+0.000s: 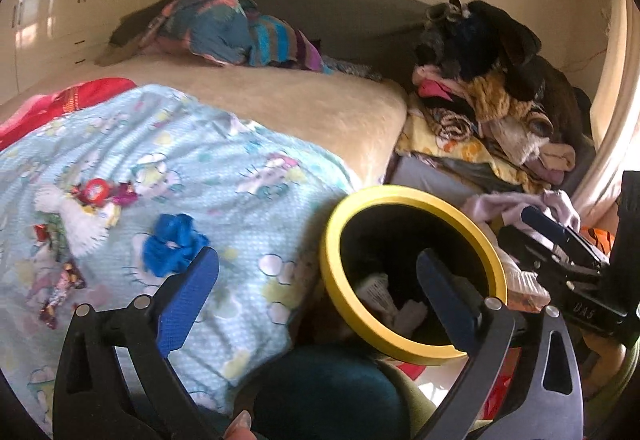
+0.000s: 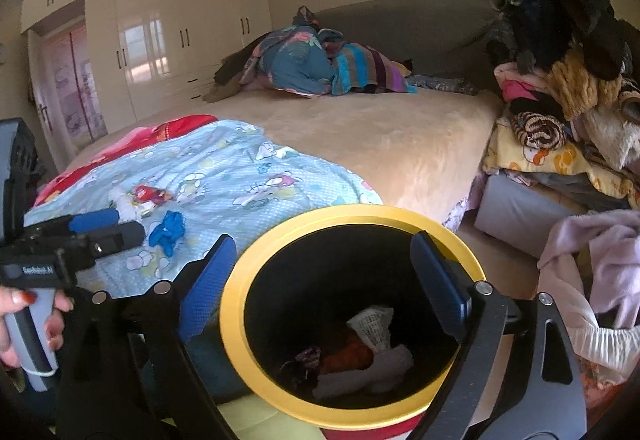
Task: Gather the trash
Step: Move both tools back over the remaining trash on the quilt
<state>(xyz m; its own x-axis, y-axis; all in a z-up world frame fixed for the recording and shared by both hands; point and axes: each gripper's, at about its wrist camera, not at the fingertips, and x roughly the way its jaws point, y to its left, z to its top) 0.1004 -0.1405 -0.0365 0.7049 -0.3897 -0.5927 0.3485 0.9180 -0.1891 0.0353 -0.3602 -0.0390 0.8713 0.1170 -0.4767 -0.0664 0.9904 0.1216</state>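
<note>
A black bin with a yellow rim (image 1: 412,199) (image 2: 352,213) stands beside the bed, holding crumpled paper, white tissue and an orange scrap (image 2: 372,344). My right gripper (image 2: 324,268) is open and empty above the bin's mouth. My left gripper (image 1: 316,280) is open and empty between the bed's edge and the bin. On the light blue sheet (image 1: 240,167) lie a blue crumpled scrap (image 1: 172,244) (image 2: 168,230), a red wrapper (image 1: 94,189) (image 2: 148,193), white tissue (image 1: 76,220) and candy wrappers (image 1: 60,292).
A heap of clothes (image 1: 488,95) (image 2: 560,79) sits on a grey box right of the bed. Folded blankets (image 1: 224,27) (image 2: 320,63) lie by the headboard. Lilac cloth (image 2: 600,252) hangs at the right. Wardrobes (image 2: 160,23) line the left wall.
</note>
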